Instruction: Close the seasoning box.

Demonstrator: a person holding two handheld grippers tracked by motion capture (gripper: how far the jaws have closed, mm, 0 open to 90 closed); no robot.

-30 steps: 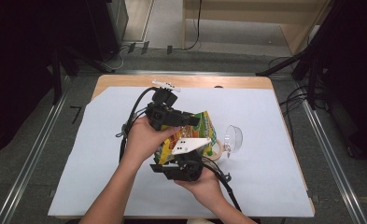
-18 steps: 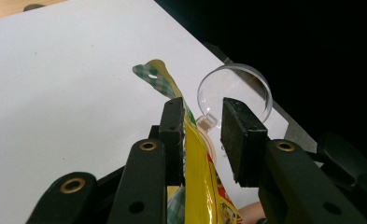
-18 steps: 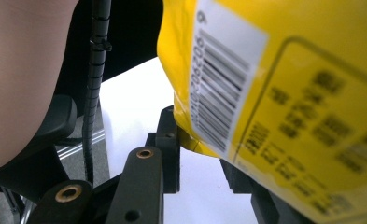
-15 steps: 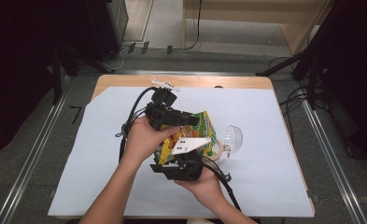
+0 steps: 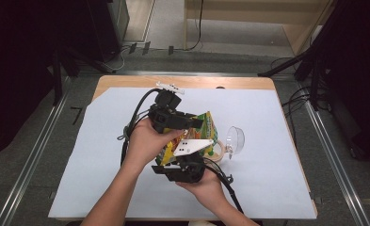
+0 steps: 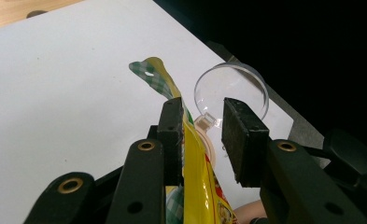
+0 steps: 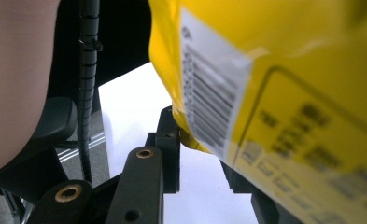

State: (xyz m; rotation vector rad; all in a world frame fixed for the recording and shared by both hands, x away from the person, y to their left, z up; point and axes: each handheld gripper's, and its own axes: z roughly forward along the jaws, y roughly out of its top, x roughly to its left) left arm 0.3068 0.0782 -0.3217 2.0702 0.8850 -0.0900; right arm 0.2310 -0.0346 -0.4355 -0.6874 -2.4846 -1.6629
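The yellow snack bag [image 5: 199, 134] was off the worktop [image 5: 277, 188], held up between my two claws above the white sheet, with the clear plastic cup [image 5: 235, 140] lying on its side just beside it to the right. In the left gripper view, the left claw [image 6: 204, 135] had the bag's upper edge [image 6: 190, 154] against one pad, while a plain gap stood between the bag and the other pad, so I judged it partly open around the bag rather than clamped on it. The right claw [image 7: 200, 154] sat under the bag's lower corner [image 7: 228, 84]; the bag covered the far pad, so I could not tell whether it was pinching. In the high view, the left claw [image 5: 192, 123] was at the bag's far side and the right claw [image 5: 189, 162] at its near side. As I read it, the bag was picked up and brought by the cup, but its top looked unopened, and nothing was in the cup; opening and pouring seemed left. Against the earlier frames, nothing had shifted: hands, bag and cup sat just as before.
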